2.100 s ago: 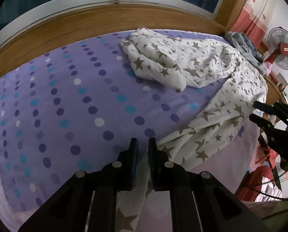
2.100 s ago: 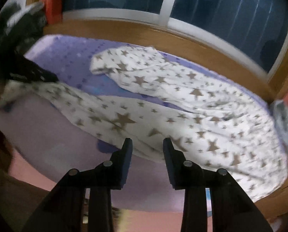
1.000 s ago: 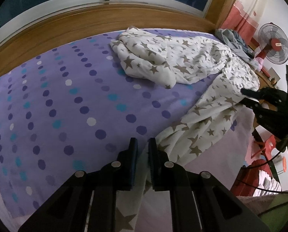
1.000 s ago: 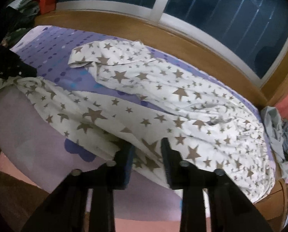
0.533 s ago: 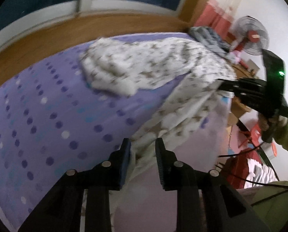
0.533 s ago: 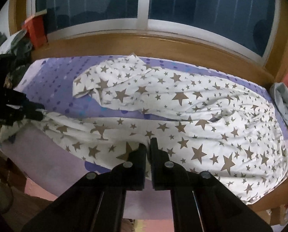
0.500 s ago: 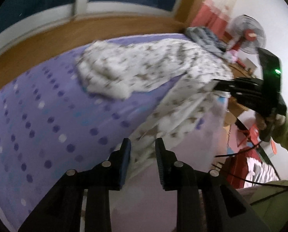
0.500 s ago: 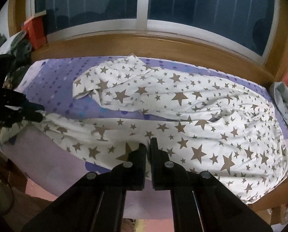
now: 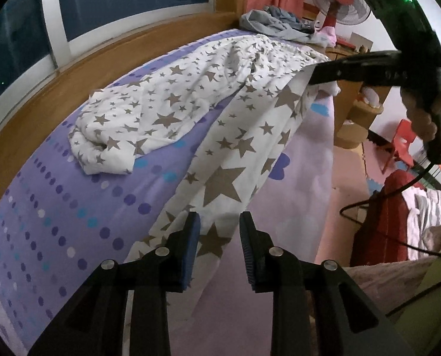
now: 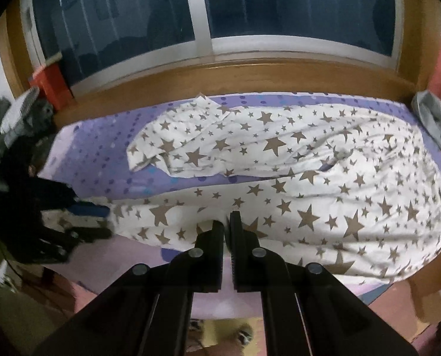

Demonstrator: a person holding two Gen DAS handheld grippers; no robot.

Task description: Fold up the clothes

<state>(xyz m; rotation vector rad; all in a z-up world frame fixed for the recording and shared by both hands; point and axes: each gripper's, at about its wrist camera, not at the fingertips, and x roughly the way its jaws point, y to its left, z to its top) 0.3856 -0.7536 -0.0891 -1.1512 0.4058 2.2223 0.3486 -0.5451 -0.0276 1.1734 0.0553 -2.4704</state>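
A white cloth with brown stars [image 9: 220,154] lies crumpled across the purple dotted bed sheet [image 9: 72,207], and its near edge hangs over the mattress side. My left gripper [image 9: 219,237] is open, its blue pads apart, with the hanging edge just beyond them and not pinched. My right gripper [image 10: 228,222] is shut on the star cloth's [image 10: 309,178] near edge. In the left wrist view the right gripper [image 9: 311,77] lifts that edge at the upper right. In the right wrist view the left gripper [image 10: 102,222] sits at the cloth's left end.
A grey clothes pile [image 9: 276,23] lies at the bed's far end, with a standing fan [image 9: 342,3] behind it. A wooden ledge [image 10: 250,74] and dark window run along the far side. A red box [image 10: 51,83] stands at the left. A person's hand [image 9: 422,115] holds the right gripper.
My left gripper was shut on the cloth's edge and has opened, letting it go, while its view swung right. My right gripper closed on the near edge and holds it raised.
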